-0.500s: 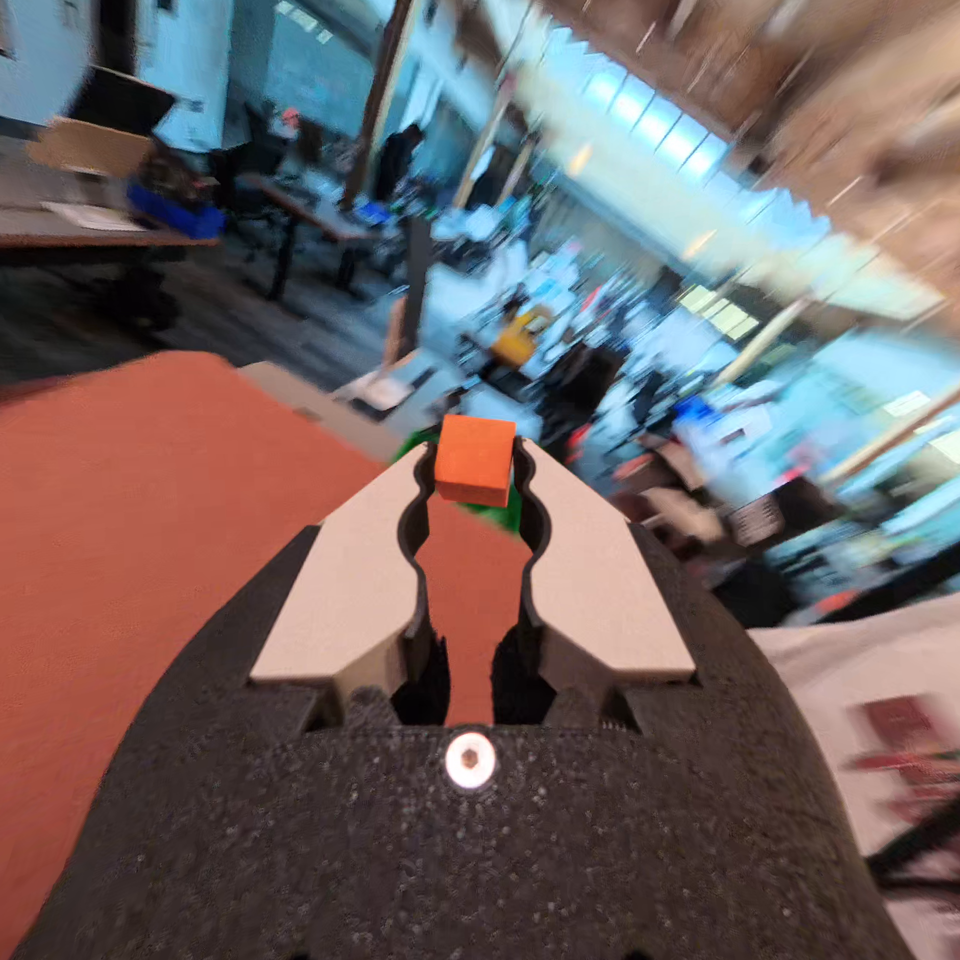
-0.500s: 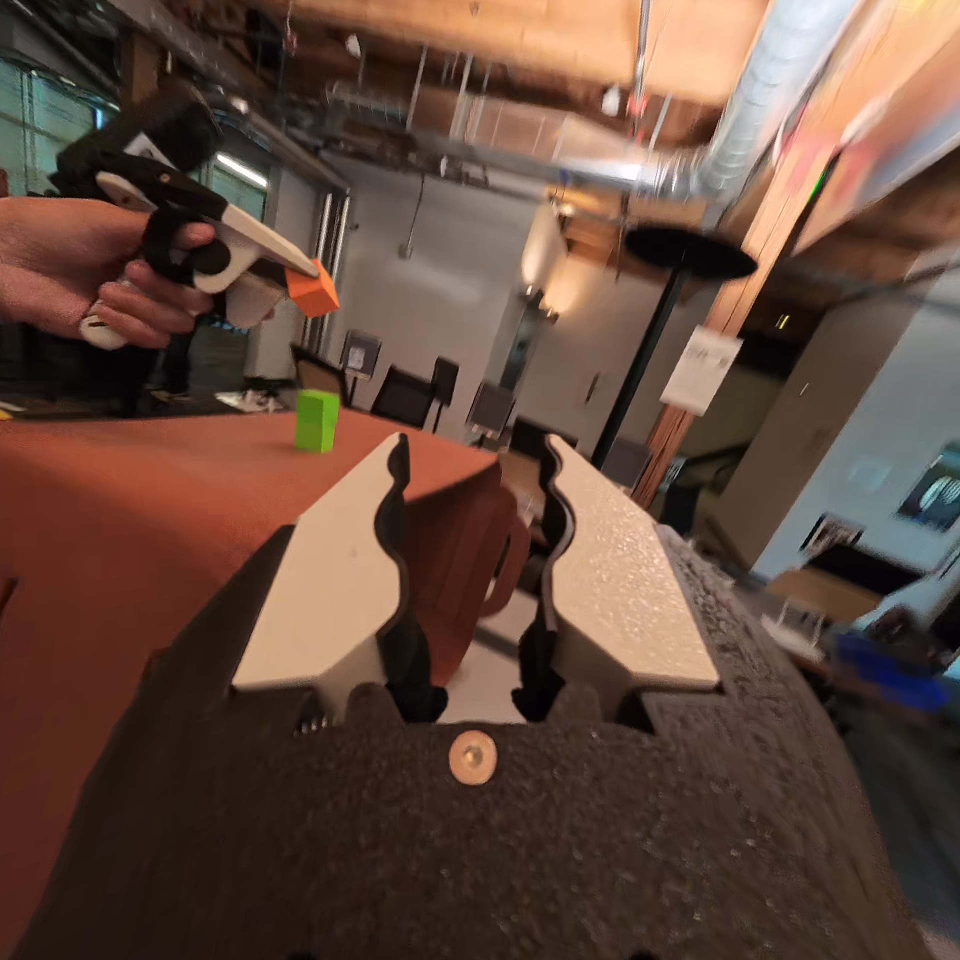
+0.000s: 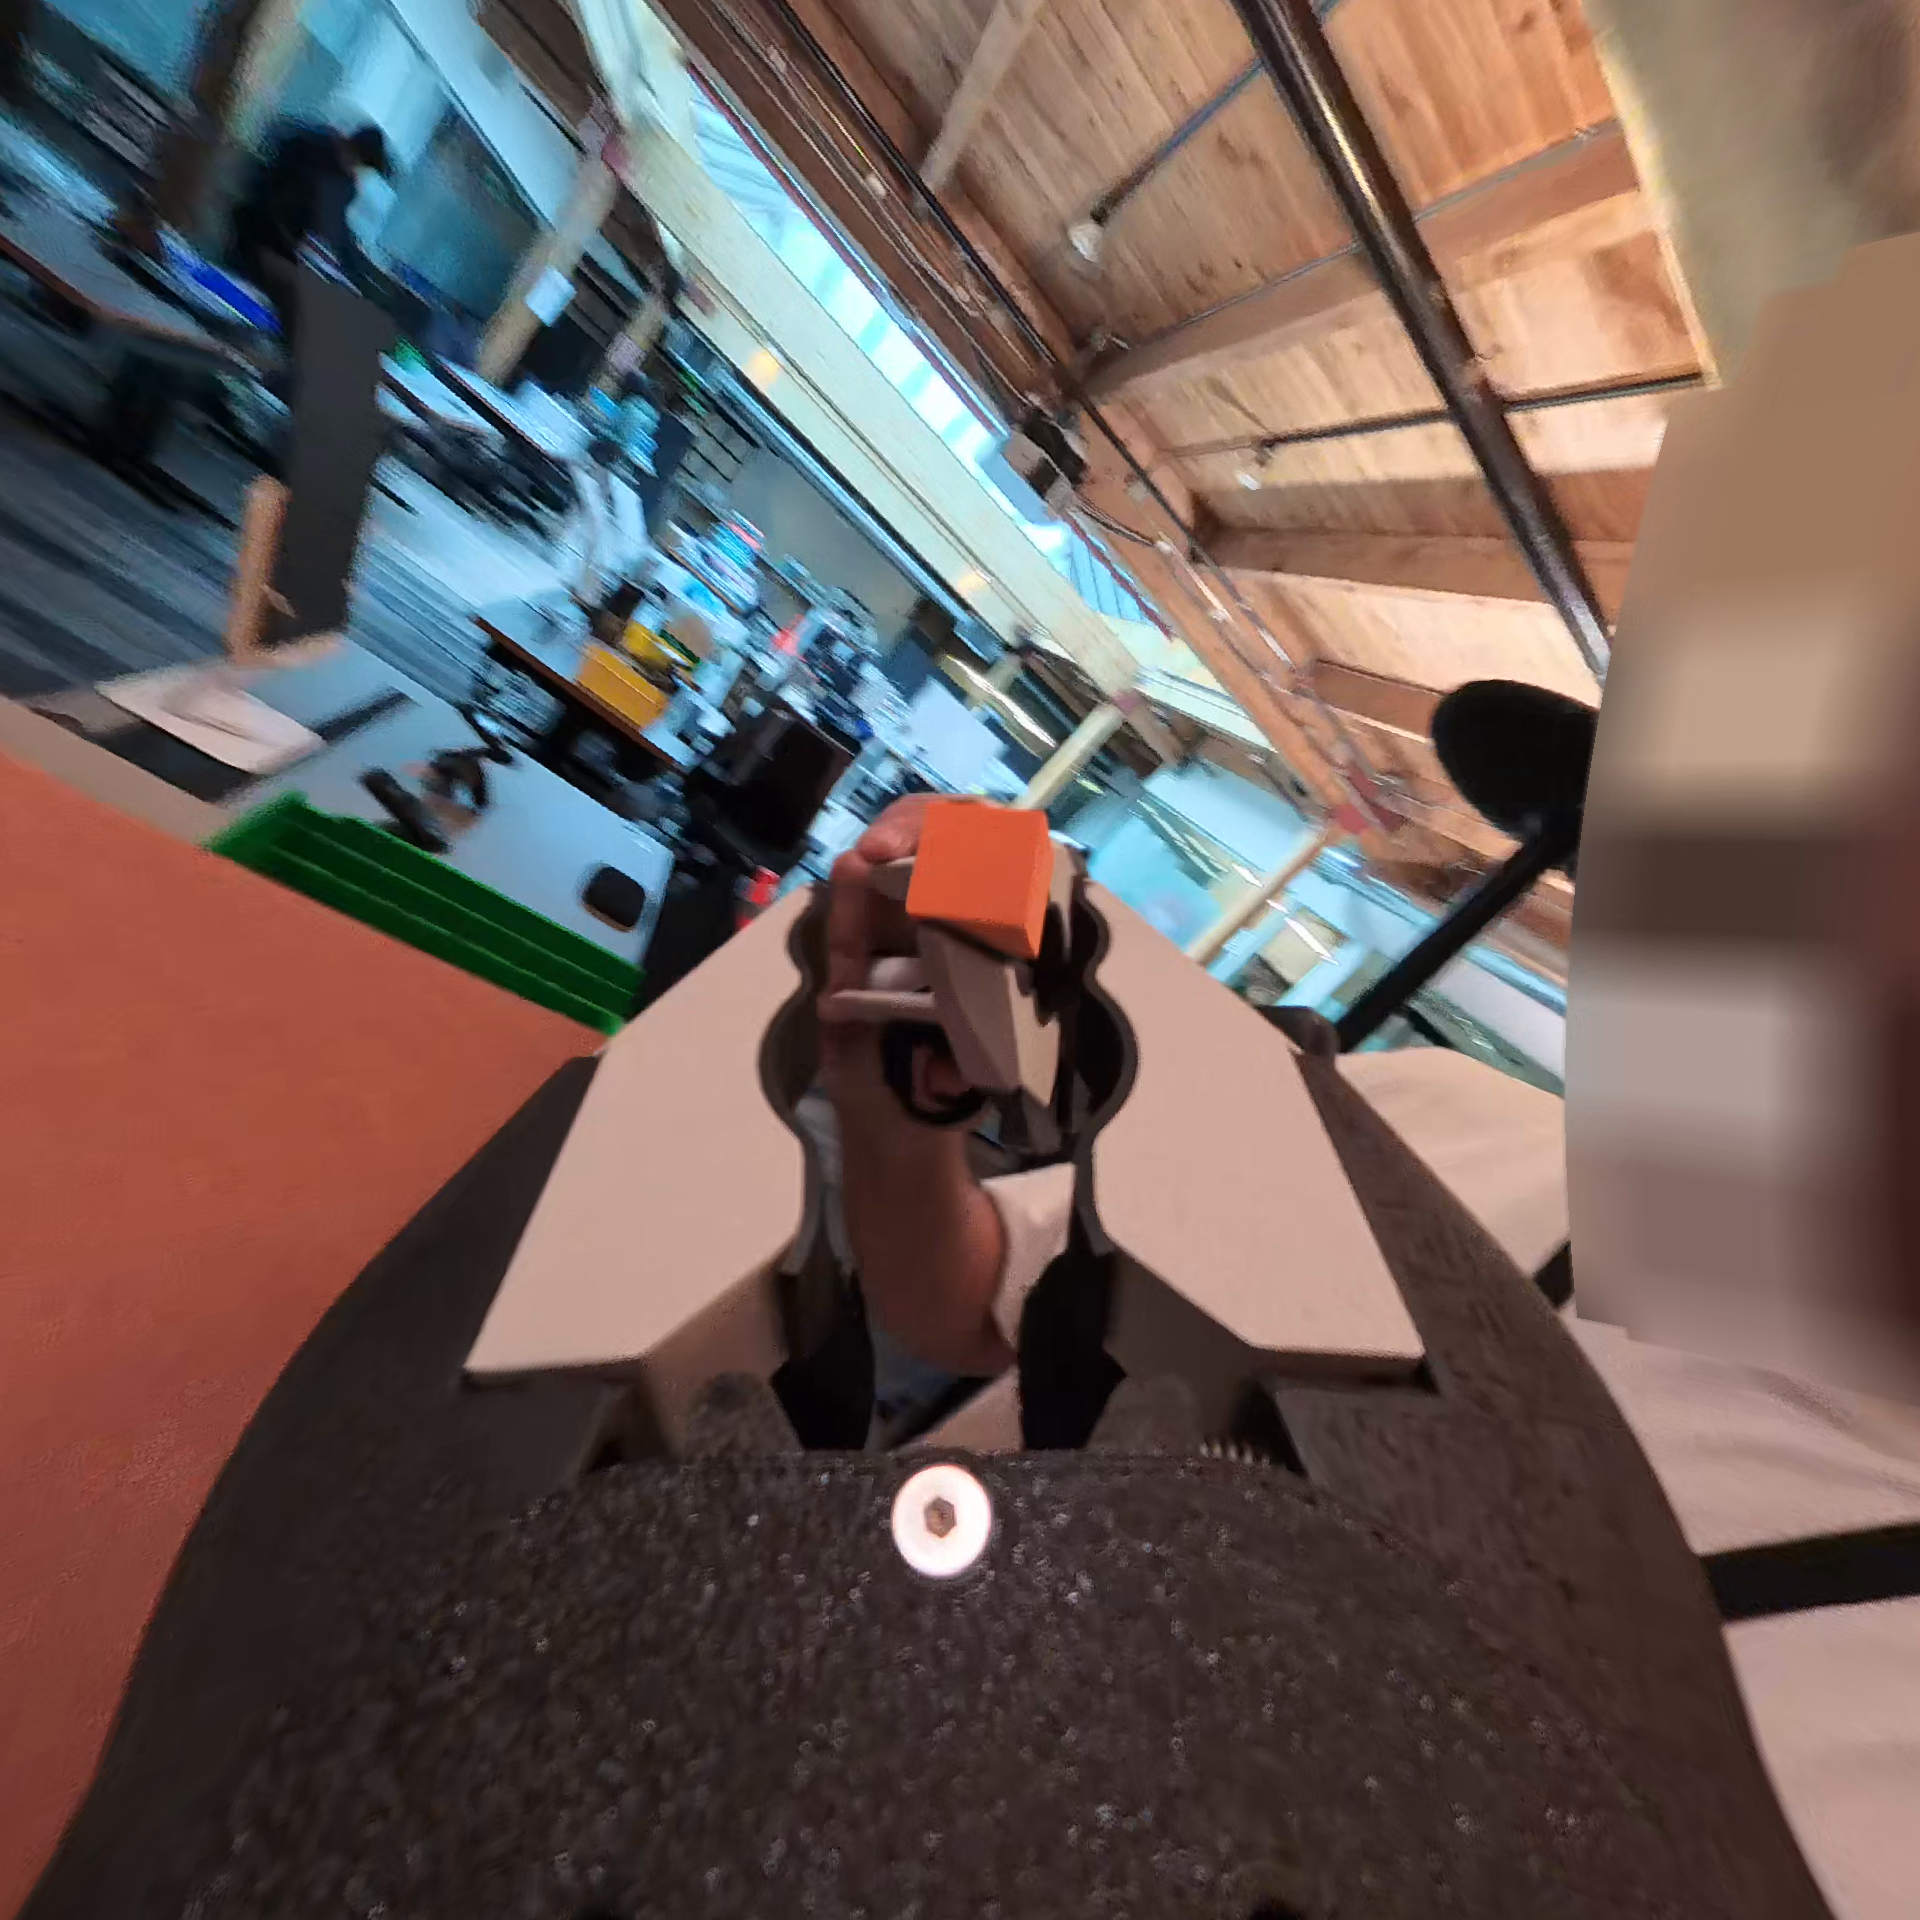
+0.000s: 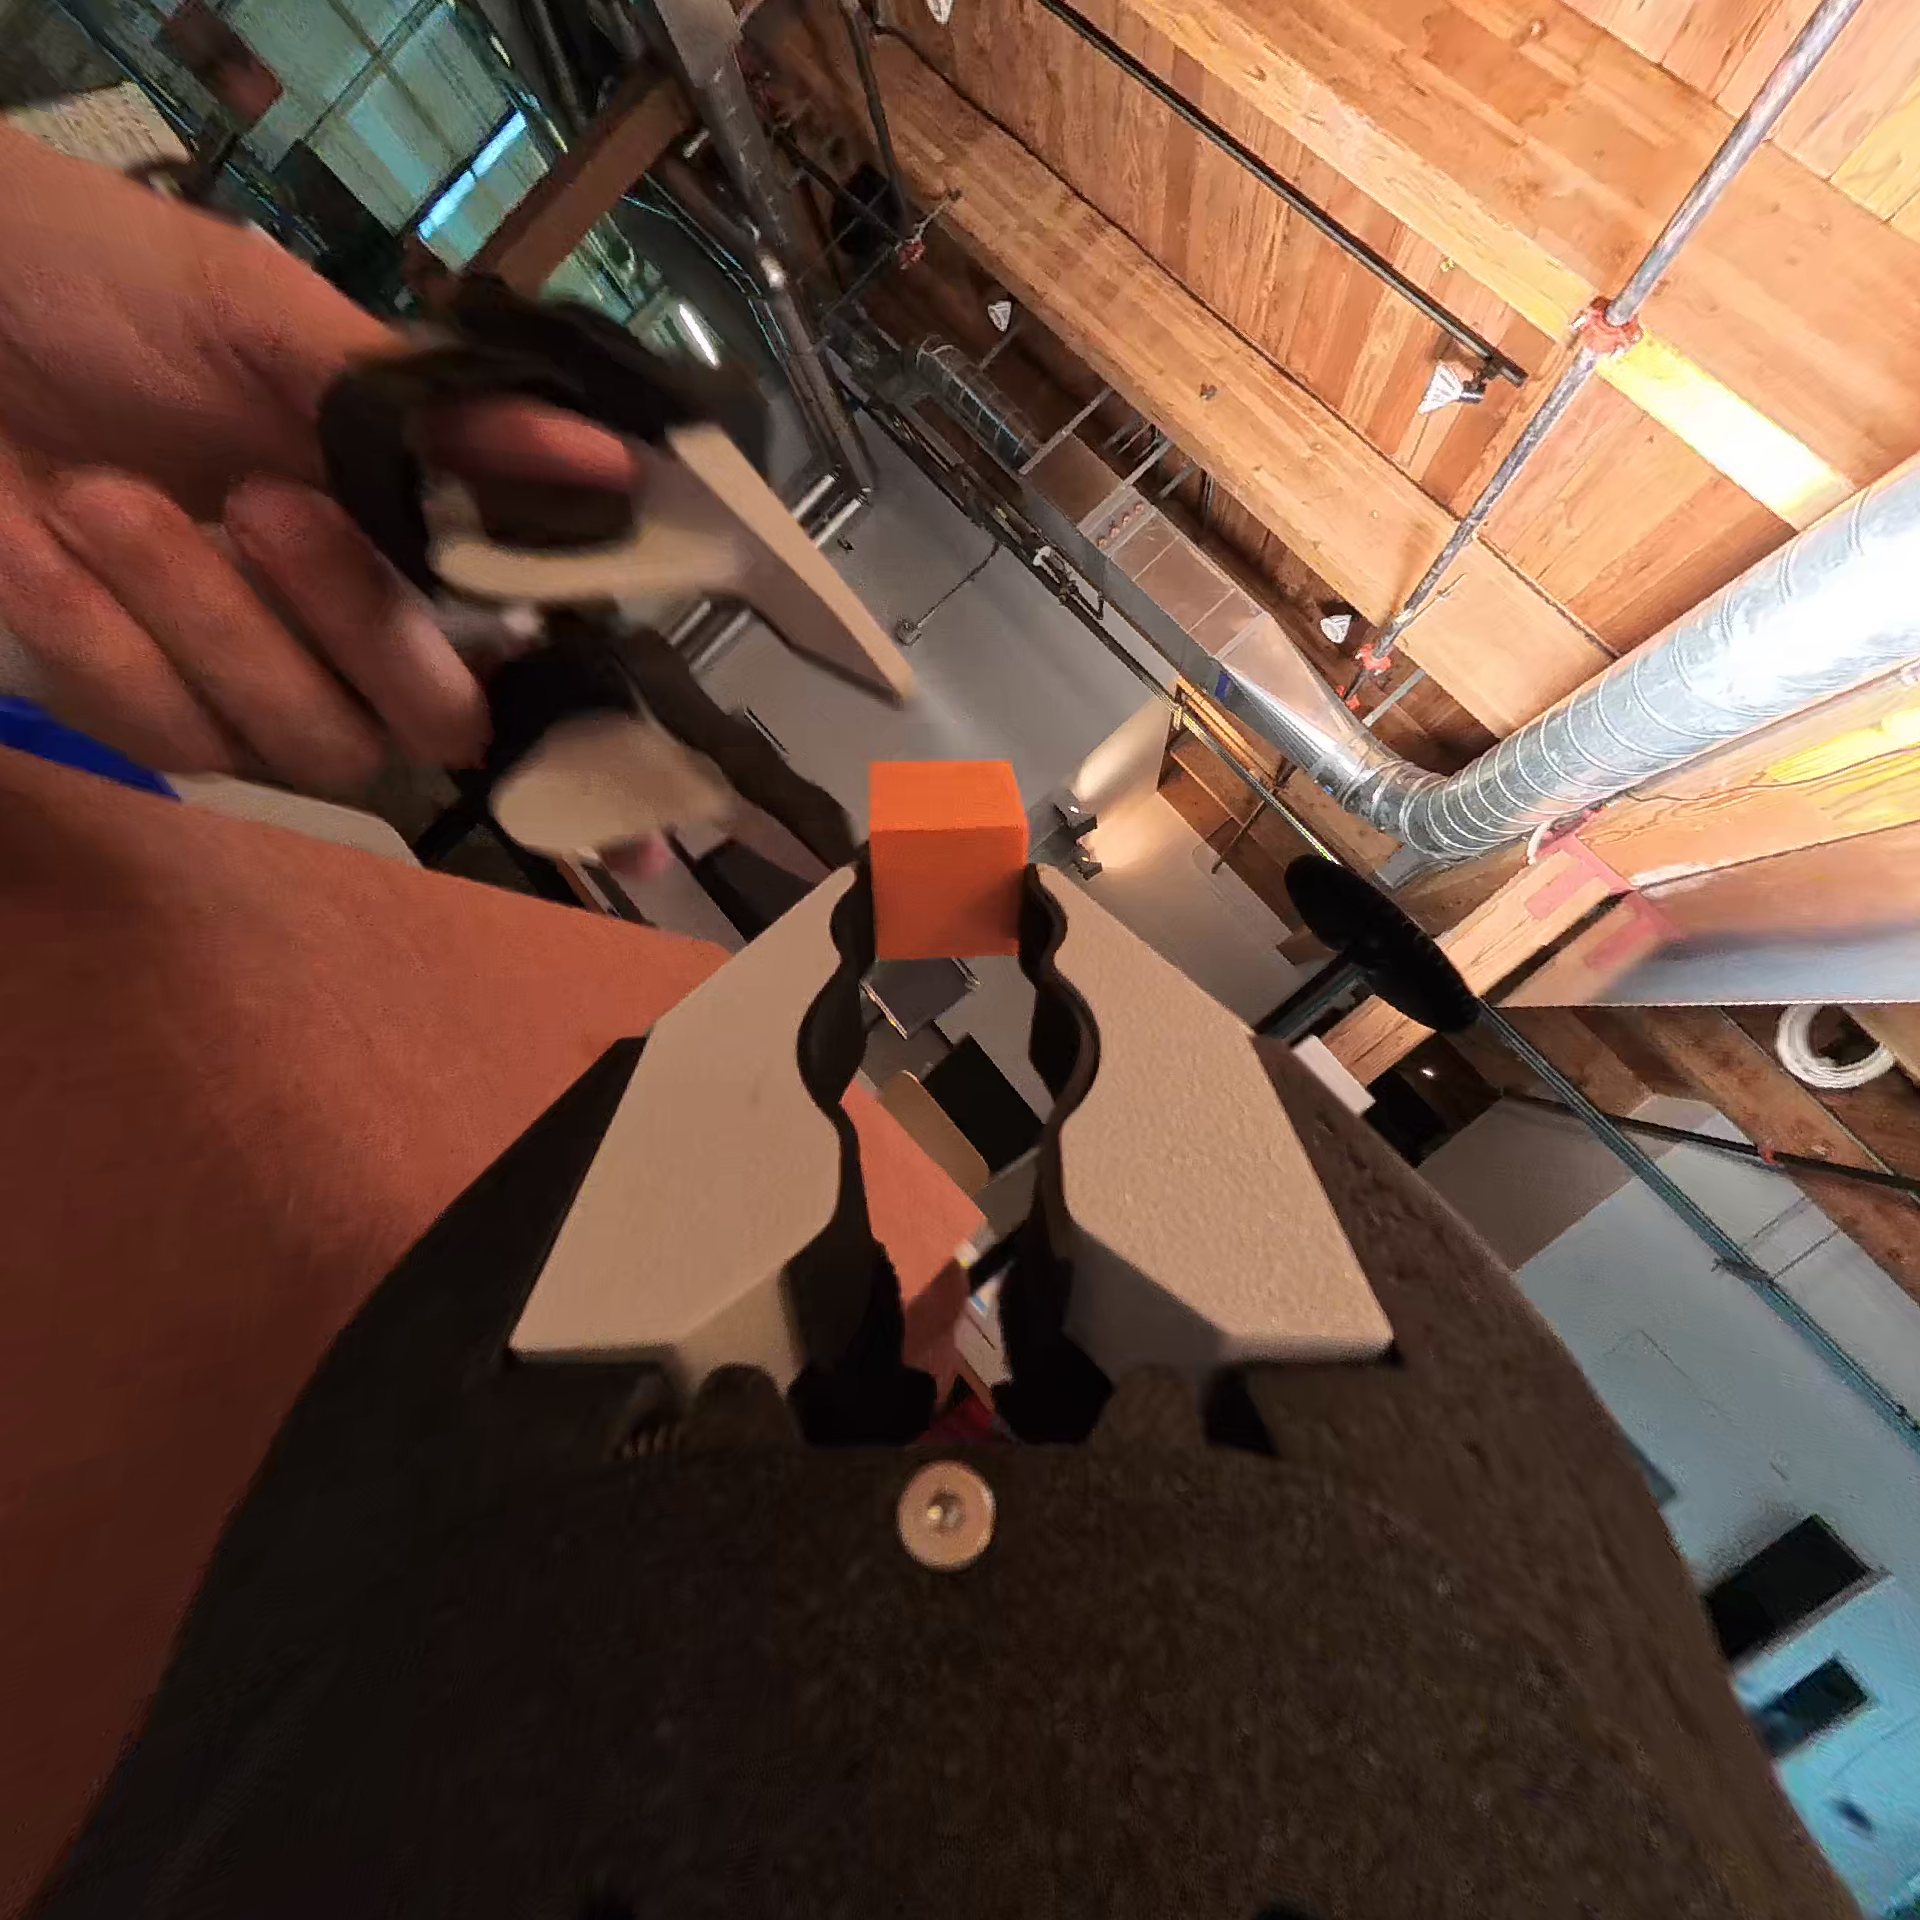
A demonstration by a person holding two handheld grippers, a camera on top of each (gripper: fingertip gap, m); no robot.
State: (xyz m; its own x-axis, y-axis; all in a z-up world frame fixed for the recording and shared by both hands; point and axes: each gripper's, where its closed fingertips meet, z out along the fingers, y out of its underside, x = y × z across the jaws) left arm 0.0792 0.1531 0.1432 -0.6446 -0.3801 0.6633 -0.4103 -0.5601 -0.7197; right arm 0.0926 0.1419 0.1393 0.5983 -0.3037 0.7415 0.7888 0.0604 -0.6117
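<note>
A small orange cube is pinched between the fingertips of my right gripper, held up in the air above the rust-orange table. My left gripper, held by a hand, is just up and left of the cube with its fingers spread apart. In the left wrist view my left gripper is open, and its wide jaws frame the cube without touching it. The right gripper's fingers grip the cube from behind.
A green ribbed tray sits at the far edge of the table. A black floor lamp stands to the right, also in the right wrist view. A person's white shirt is close at the right. Both views tilt up towards the wooden ceiling.
The cube has passed from my left gripper to my right one. The left has opened, the right has shut on it. Both grippers came together and tilted upward.
</note>
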